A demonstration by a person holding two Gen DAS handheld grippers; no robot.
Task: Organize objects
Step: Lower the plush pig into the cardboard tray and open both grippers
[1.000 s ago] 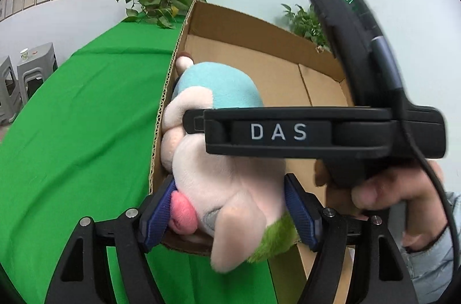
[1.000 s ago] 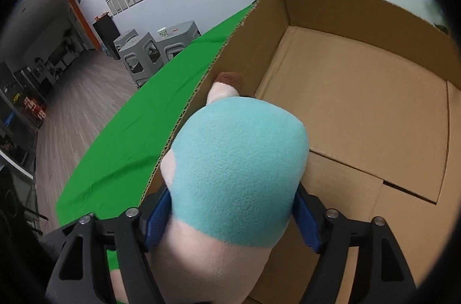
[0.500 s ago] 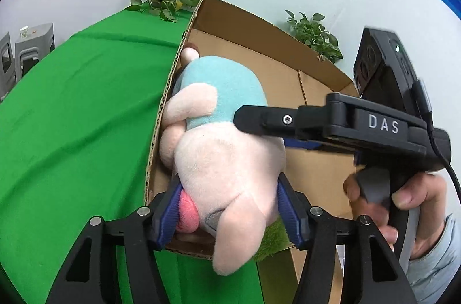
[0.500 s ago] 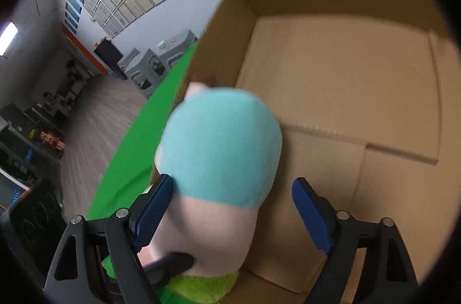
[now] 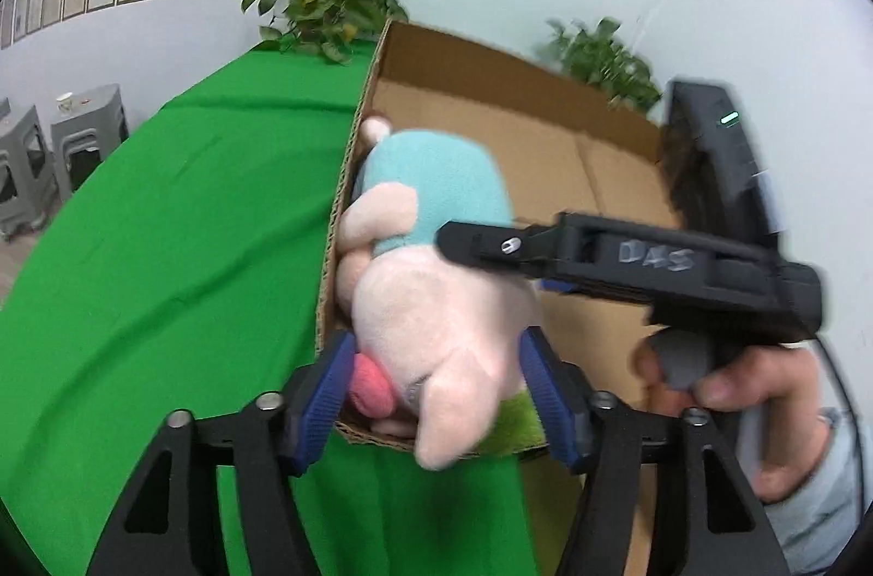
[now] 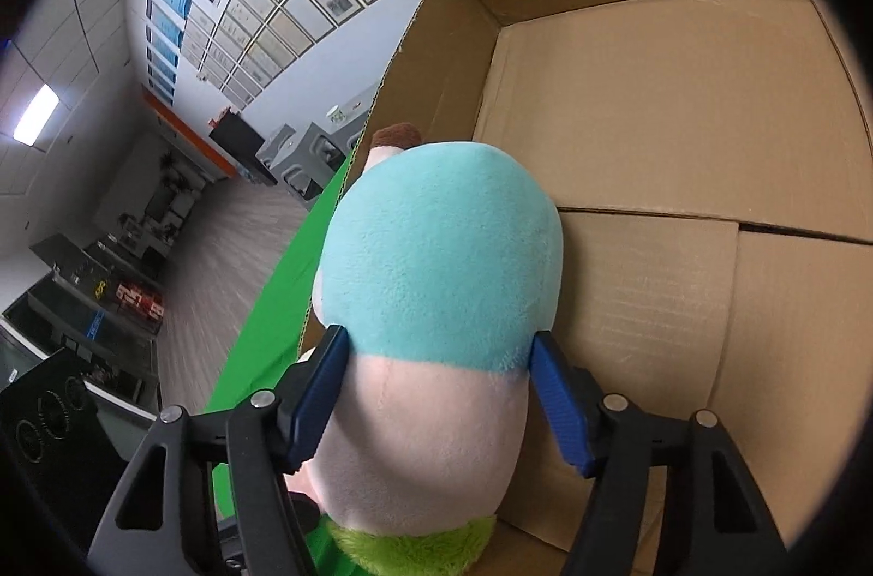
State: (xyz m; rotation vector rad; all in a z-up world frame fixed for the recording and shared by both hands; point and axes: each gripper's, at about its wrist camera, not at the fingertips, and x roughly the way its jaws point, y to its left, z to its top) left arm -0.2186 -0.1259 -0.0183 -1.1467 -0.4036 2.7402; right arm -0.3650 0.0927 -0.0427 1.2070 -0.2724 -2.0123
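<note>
Holding a plush toy (image 5: 436,298) with both tongs over the box (image 5: 573,150) corner at the green table (image 5: 163,249) edge: left tongs (image 5: 436,385) clamp its head, right tongs (image 6: 436,390) closing around its body, steadying it for packing.

a plush toy (image 5: 436,303), pale pink with a light blue body (image 6: 442,249), a pink tongue and a fringe of green fur at its near end, lies in the near left corner of an open cardboard box (image 5: 545,129). it leans against the box's left wall, its near end hanging over the front rim. the box stands on a green cloth (image 5: 163,249).
</note>
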